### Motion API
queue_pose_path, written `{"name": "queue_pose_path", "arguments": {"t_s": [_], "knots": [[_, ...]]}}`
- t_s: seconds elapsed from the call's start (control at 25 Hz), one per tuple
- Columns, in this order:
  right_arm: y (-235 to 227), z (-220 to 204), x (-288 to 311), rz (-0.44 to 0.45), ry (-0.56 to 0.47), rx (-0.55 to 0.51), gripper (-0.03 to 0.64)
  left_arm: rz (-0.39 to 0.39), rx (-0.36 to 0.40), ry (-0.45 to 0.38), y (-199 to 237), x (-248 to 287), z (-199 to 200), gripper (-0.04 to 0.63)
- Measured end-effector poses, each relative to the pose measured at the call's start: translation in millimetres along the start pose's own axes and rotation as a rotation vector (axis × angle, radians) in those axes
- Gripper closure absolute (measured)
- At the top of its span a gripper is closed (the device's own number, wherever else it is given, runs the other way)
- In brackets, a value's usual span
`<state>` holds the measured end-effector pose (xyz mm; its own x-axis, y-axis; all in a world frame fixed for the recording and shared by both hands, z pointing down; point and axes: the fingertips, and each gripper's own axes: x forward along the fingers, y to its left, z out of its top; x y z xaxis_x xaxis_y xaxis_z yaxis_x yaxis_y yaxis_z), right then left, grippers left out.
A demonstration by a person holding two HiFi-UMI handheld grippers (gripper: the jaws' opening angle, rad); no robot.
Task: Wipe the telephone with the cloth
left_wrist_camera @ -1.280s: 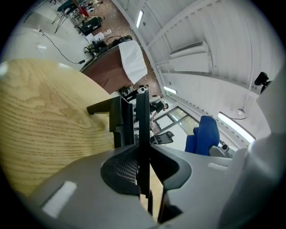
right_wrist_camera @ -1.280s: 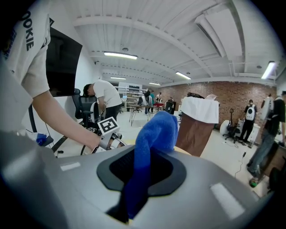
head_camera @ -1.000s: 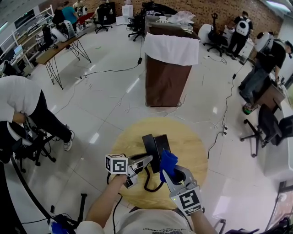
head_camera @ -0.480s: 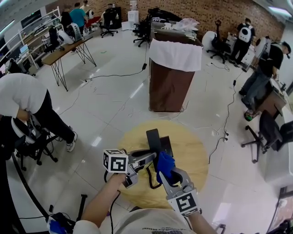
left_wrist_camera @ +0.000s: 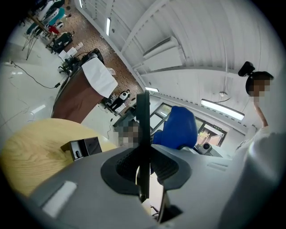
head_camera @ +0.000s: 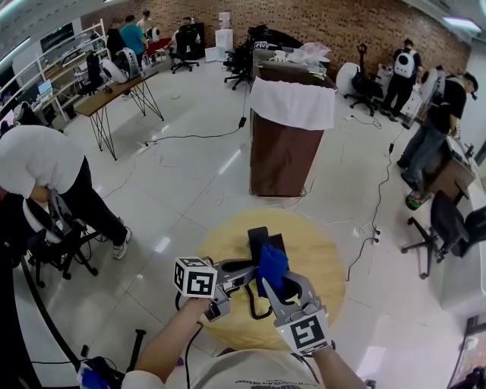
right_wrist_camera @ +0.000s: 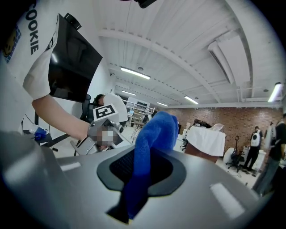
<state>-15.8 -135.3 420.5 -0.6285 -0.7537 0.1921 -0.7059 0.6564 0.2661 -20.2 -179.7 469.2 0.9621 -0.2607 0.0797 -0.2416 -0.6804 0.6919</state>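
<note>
**Handset lifted, cloth brought up to it**

Since a second ago both grippers have risen off the table, and the handset has come up with the left one, away from where it lay at the base. The cloth now sits closer against it.

Nearest, the right gripper is clamped on the cloth, a thick blue terry fold that bulges out above its ribbed black pads. Just to its left, the left gripper pinches the handset, a thin, flat, matte black slab held edge-on and upright between narrow-set jaws. In the head view the cloth lies against the handset's right side; whether the two touch I cannot tell.

A black cord loops down from under the grippers onto the table, a round top of pale wood with visible grain. The base, a boxy black unit with a glossy face, rests on the table beyond the handset.

Farther off on the shiny white floor stands a brown cabinet draped with a white sheet, and behind it runs a red brick wall.
</note>
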Motion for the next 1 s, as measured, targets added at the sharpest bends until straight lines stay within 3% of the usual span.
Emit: {"name": "queue_pose_path", "arguments": {"t_s": [0.36, 1.0], "knots": [[-22, 32, 9, -0.025, -0.053, -0.061, 0.552, 0.002, 0.043, 0.045, -12, 6, -11, 0.535], [-56, 67, 27, -0.064, -0.119, -0.117, 0.552, 0.013, 0.05, 0.075, -17, 12, -24, 0.535]]}}
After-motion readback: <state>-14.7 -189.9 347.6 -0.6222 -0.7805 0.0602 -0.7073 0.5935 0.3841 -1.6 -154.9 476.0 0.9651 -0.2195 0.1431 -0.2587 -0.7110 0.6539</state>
